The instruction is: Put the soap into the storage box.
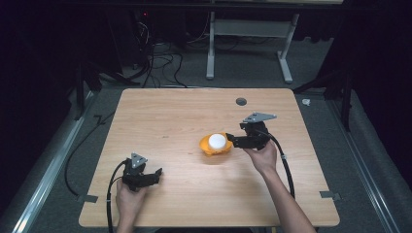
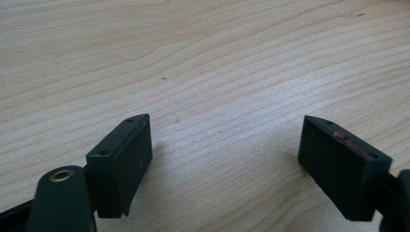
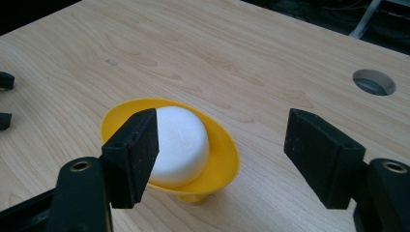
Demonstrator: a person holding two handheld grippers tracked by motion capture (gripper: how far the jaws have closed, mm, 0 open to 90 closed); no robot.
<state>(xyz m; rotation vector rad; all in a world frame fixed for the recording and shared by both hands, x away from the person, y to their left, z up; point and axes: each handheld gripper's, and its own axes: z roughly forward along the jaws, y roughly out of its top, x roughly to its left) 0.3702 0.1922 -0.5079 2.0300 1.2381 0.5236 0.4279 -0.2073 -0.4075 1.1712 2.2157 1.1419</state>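
Note:
A yellow bowl [image 1: 213, 150] stands near the middle of the wooden table [image 1: 184, 111] with a white round block [image 1: 218, 141] inside it. In the right gripper view the bowl [image 3: 221, 162] and the white block [image 3: 180, 142] lie just beyond the left jaw. My right gripper [image 1: 232, 141] is at the bowl's right rim, pointing left. Its jaws [image 3: 222, 121] stand apart, with the near rim partly in the gap and no pad pressing on it. My left gripper [image 1: 158, 174] rests near the front left of the table, open [image 2: 225, 121] over bare wood.
A round hole [image 1: 241, 101] is set in the table at the back right, also seen from the right gripper [image 3: 373, 82]. A table frame and cables stand on the floor behind. Cables trail from both grippers off the front edge.

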